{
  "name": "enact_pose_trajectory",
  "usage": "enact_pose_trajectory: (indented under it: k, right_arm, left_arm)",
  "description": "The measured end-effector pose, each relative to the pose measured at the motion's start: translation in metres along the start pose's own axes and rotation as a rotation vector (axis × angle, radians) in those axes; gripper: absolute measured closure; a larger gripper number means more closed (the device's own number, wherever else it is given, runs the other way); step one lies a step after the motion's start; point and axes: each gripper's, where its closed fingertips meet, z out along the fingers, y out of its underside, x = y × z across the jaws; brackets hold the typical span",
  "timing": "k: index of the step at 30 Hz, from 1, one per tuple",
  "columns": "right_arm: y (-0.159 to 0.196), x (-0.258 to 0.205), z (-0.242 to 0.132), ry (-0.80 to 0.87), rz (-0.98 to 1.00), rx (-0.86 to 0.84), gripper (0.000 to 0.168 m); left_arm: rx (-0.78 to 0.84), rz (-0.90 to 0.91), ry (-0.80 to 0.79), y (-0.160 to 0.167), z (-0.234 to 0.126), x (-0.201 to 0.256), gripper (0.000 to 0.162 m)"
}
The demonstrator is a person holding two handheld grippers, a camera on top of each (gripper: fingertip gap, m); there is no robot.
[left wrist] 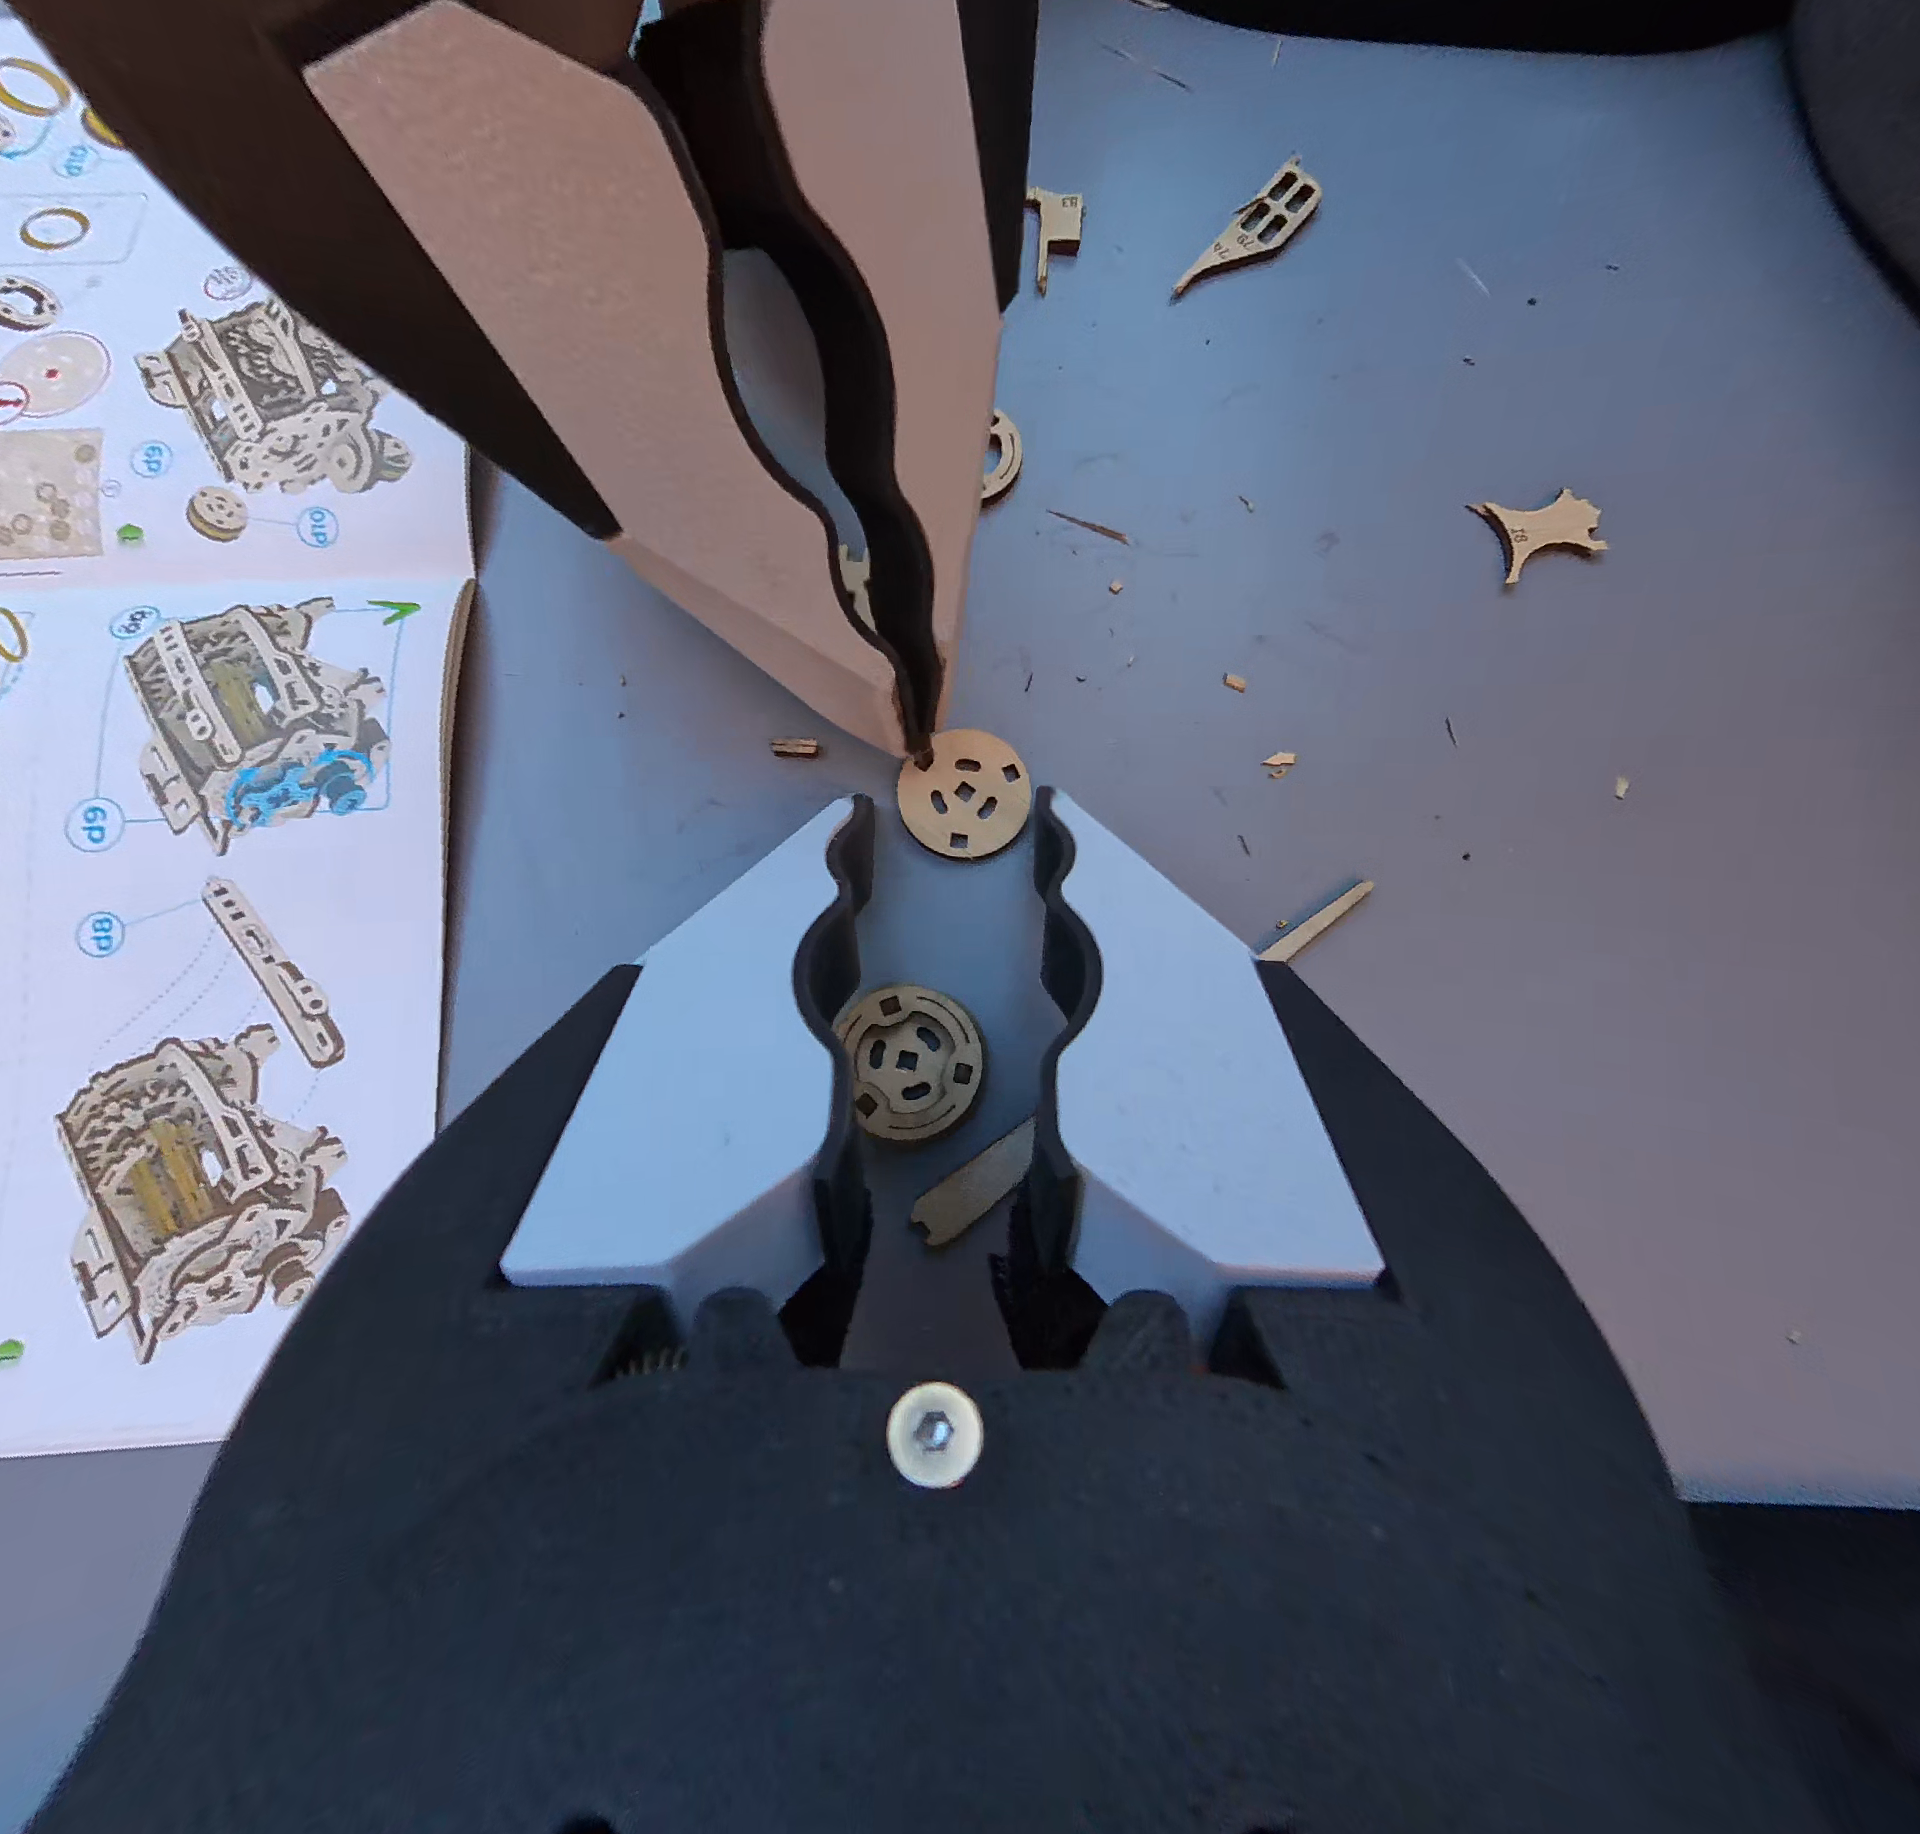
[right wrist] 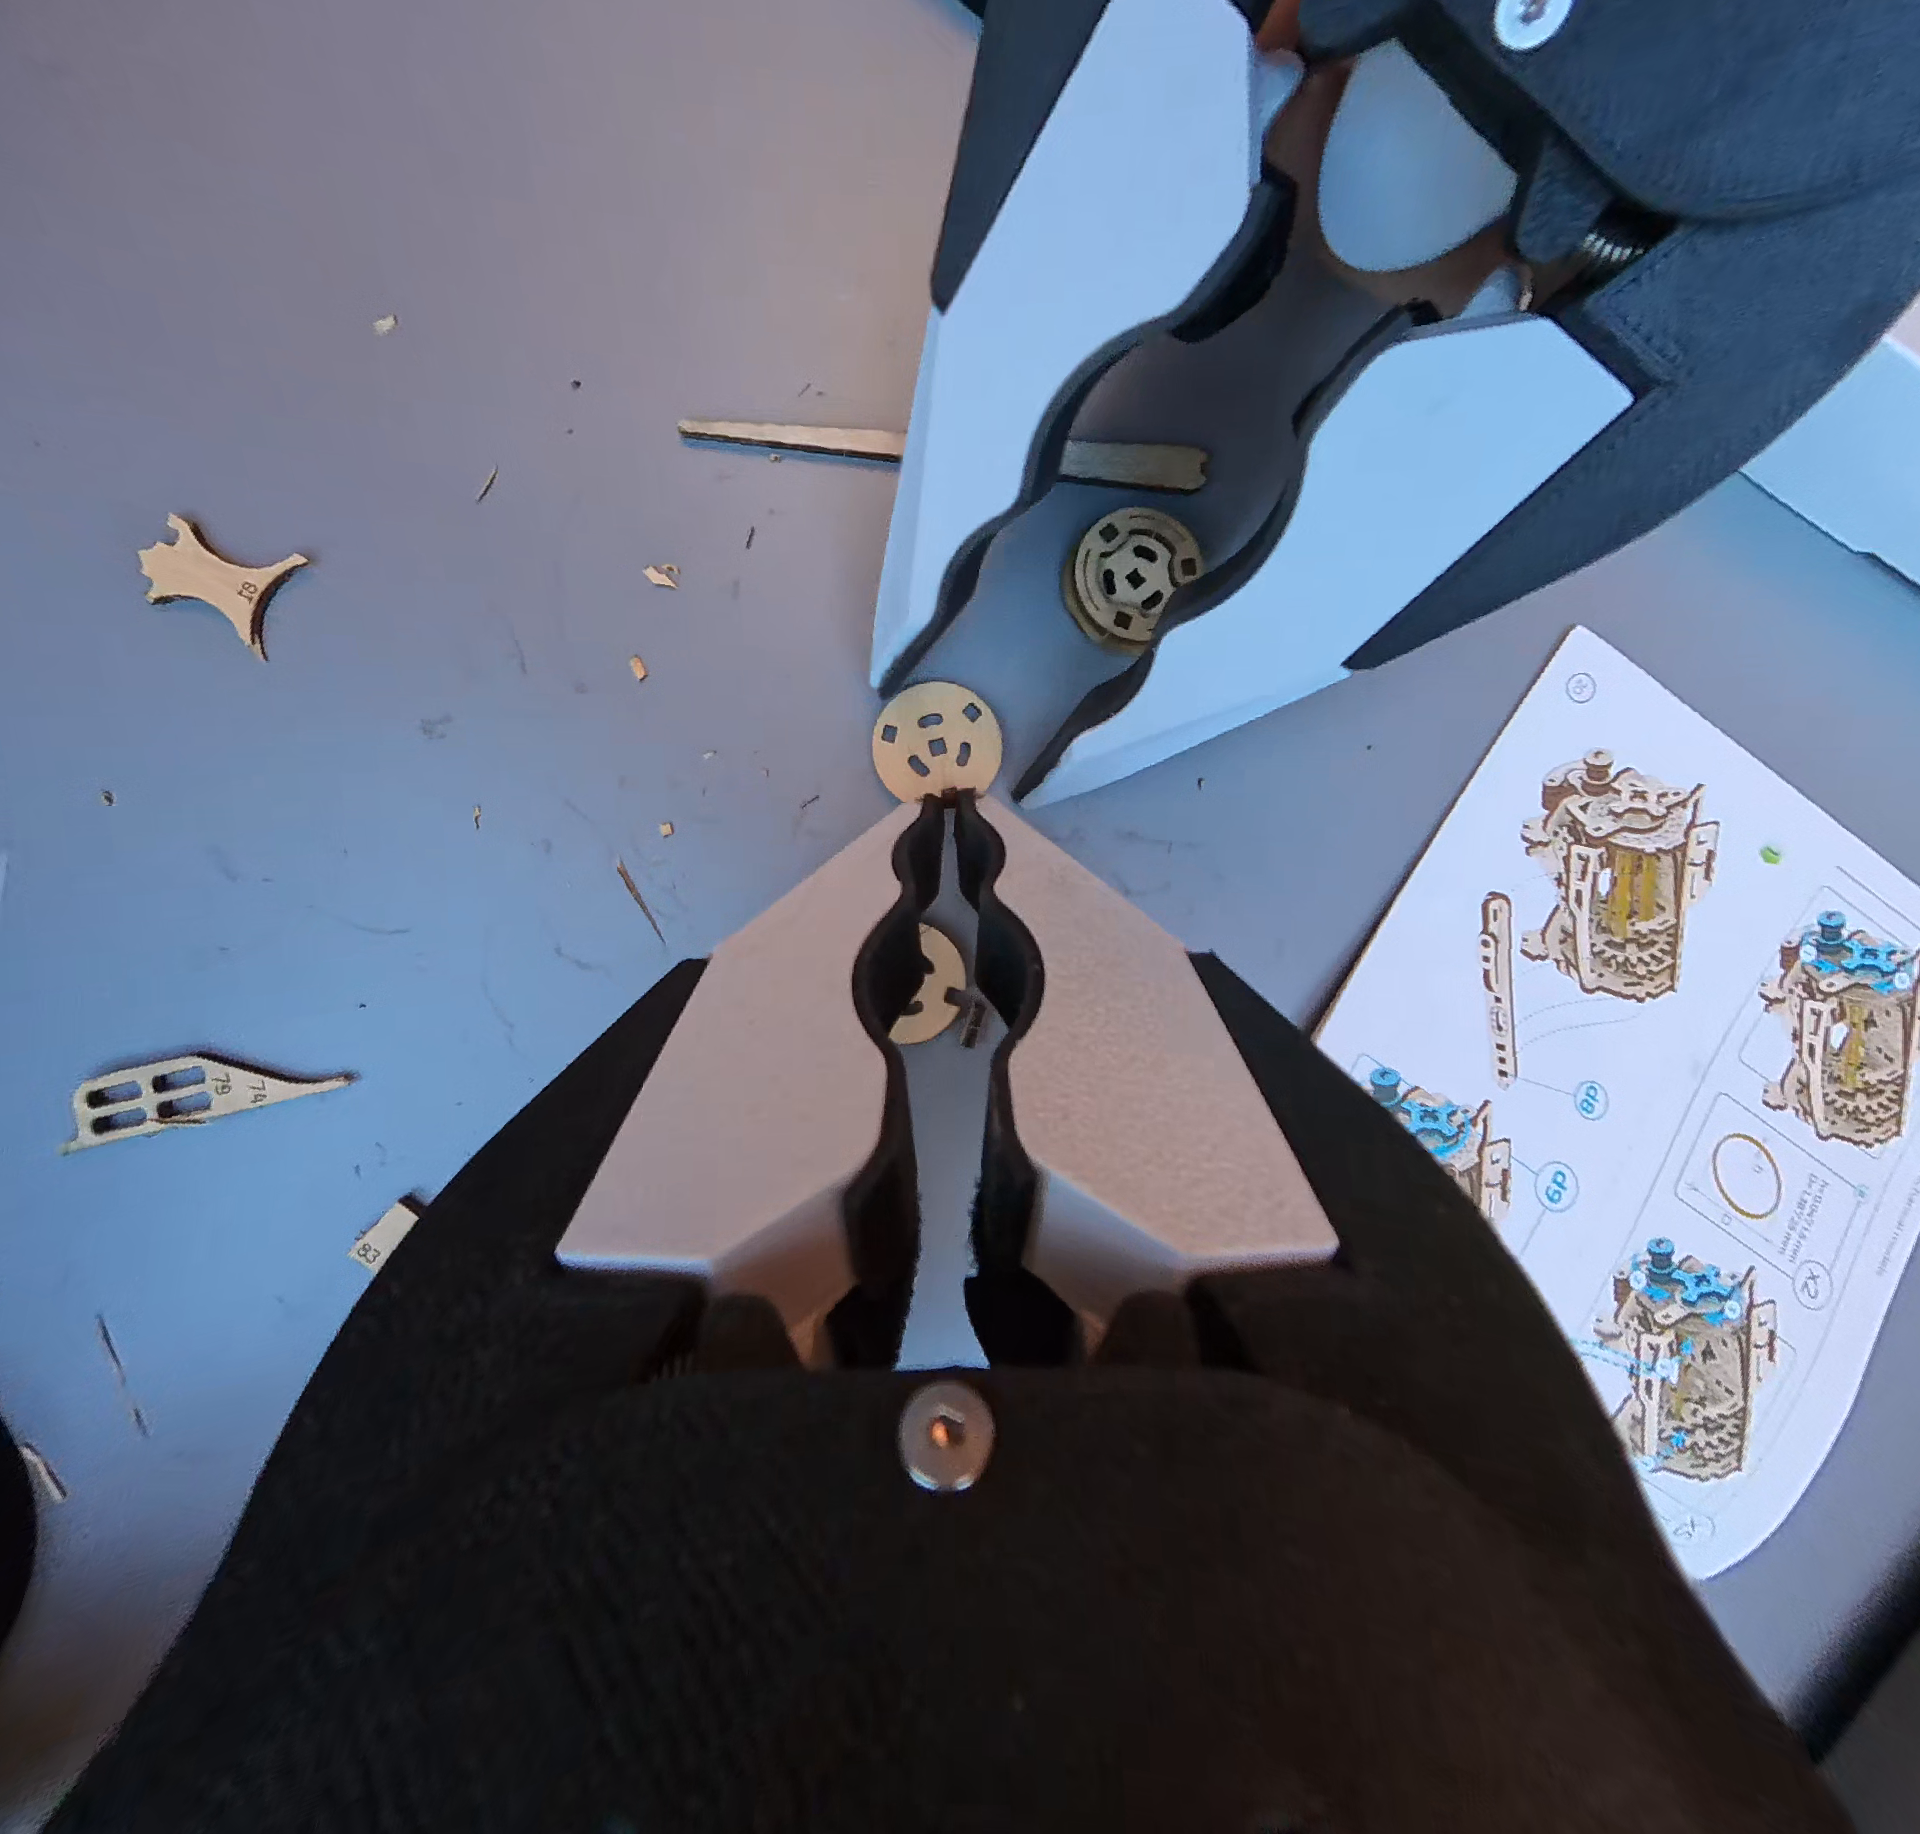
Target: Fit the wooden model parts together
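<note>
Grey worktop (left wrist: 1558, 745), strewn with wood offcuts. Left claw (left wrist: 951, 808): spread wide, flanking a pale round wooden disc (left wrist: 964, 793) pierced with small square and slotted holes. Right claw (right wrist: 951, 797): pinched narrow on that disc's rim. Darker ringed wooden disc (left wrist: 909, 1062): flat on worktop between left fingers.

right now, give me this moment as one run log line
right gripper: shut on light wooden disc edge | left gripper: open, fingers flanking disc | ringed wooden disc: on table between left fingers
</note>
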Motion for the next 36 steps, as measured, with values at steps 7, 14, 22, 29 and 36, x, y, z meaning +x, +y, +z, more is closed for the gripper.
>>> enact_pose_trajectory:
  k: [7, 14, 22, 29, 36]
  right_arm:
    - [0.0009, 0.0021, 0.0008, 0.020, -0.066, -0.039, 0.167]
    - [0.0024, 0.0022, -0.0005, -0.004, -0.060, -0.093, 0.167]
    - [0.0027, -0.0001, -0.0008, -0.025, -0.073, -0.143, 0.167]
    - [0.0013, -0.0016, -0.0003, -0.037, -0.097, -0.228, 0.167]
    - [-0.0004, -0.0031, 0.0013, -0.061, -0.085, -0.260, 0.167]
  left_arm:
    - [0.032, 0.022, -0.005, 0.0000, -0.0003, -0.0009, 0.136]
    - [0.053, 0.036, -0.011, 0.0000, -0.0004, -0.0016, 0.139]
    - [0.062, 0.036, -0.001, -0.0006, -0.0002, -0.0007, 0.139]
    - [0.063, 0.037, 0.003, -0.0008, -0.0002, -0.0005, 0.139]
    - [0.064, 0.035, 0.005, -0.0007, -0.0002, -0.0004, 0.139]
